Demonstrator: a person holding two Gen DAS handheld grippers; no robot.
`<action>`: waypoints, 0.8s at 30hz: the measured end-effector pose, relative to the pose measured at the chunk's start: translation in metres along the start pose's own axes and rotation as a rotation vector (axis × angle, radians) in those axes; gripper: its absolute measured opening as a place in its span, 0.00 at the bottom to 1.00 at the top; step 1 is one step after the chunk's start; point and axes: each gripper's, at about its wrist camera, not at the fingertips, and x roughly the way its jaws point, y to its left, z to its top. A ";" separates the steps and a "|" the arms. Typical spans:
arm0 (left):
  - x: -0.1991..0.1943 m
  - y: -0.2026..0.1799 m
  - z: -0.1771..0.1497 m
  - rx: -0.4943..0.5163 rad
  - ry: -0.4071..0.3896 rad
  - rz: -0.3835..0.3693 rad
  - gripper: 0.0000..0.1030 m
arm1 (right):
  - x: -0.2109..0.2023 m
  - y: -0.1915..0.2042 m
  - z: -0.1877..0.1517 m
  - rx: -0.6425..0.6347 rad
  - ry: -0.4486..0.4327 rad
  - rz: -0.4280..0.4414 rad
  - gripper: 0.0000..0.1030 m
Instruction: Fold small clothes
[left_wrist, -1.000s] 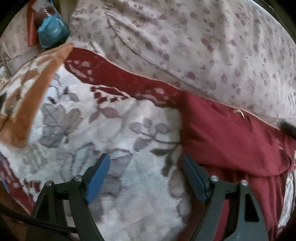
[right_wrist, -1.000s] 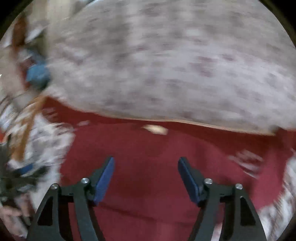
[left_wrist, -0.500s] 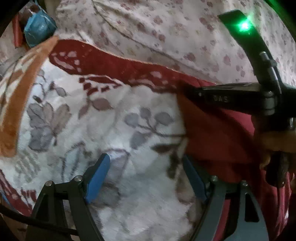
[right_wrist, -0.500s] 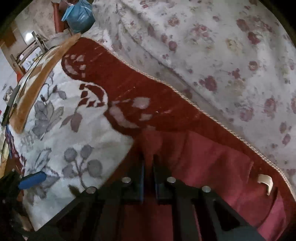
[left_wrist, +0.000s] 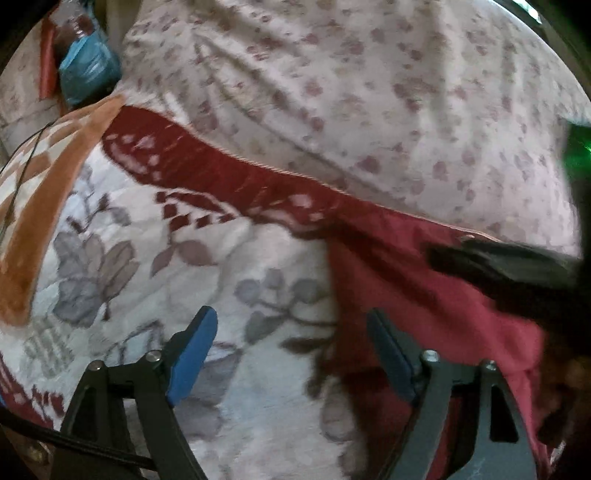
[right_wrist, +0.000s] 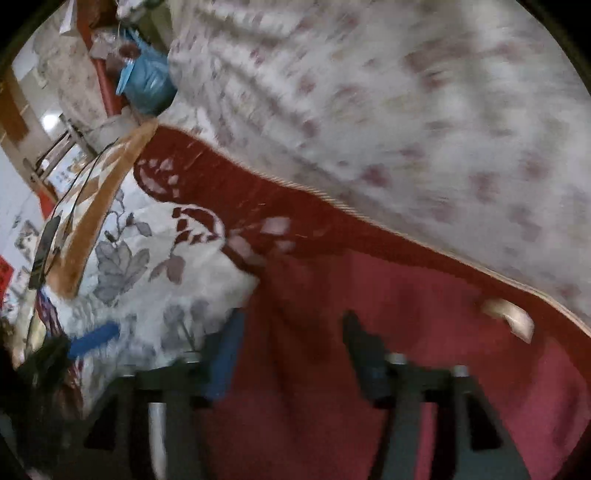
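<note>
A dark red garment (left_wrist: 436, 295) lies flat on a white blanket with grey leaves and a red border (left_wrist: 229, 266). In the right wrist view the garment (right_wrist: 424, 332) fills the lower right, with a pale tag (right_wrist: 509, 317) near its top edge. My left gripper (left_wrist: 291, 347) is open, low over the blanket at the garment's left edge. My right gripper (right_wrist: 291, 350) is open and empty just above the garment's left part. The right gripper also shows as a dark blurred shape in the left wrist view (left_wrist: 517, 273).
A pale sheet with small red flowers (left_wrist: 369, 92) covers the far side. A blue bag (left_wrist: 86, 74) and red items sit at the far left corner. An orange patterned blanket edge (left_wrist: 48, 206) runs down the left. A black cable and device (right_wrist: 44, 251) lie at the left.
My right gripper was shut on the garment's left edge half a second ago; it has opened and let go, pulling back. The left gripper has stayed open in nearly the same place.
</note>
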 end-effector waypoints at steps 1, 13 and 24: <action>0.002 -0.005 0.000 0.009 0.005 -0.010 0.82 | -0.019 -0.009 -0.012 -0.010 -0.016 -0.035 0.71; 0.030 -0.023 -0.019 0.040 0.095 0.077 0.88 | -0.112 -0.182 -0.137 0.325 0.041 -0.488 0.54; 0.025 -0.029 -0.020 0.064 0.062 0.127 0.88 | -0.119 -0.191 -0.144 0.333 -0.053 -0.584 0.10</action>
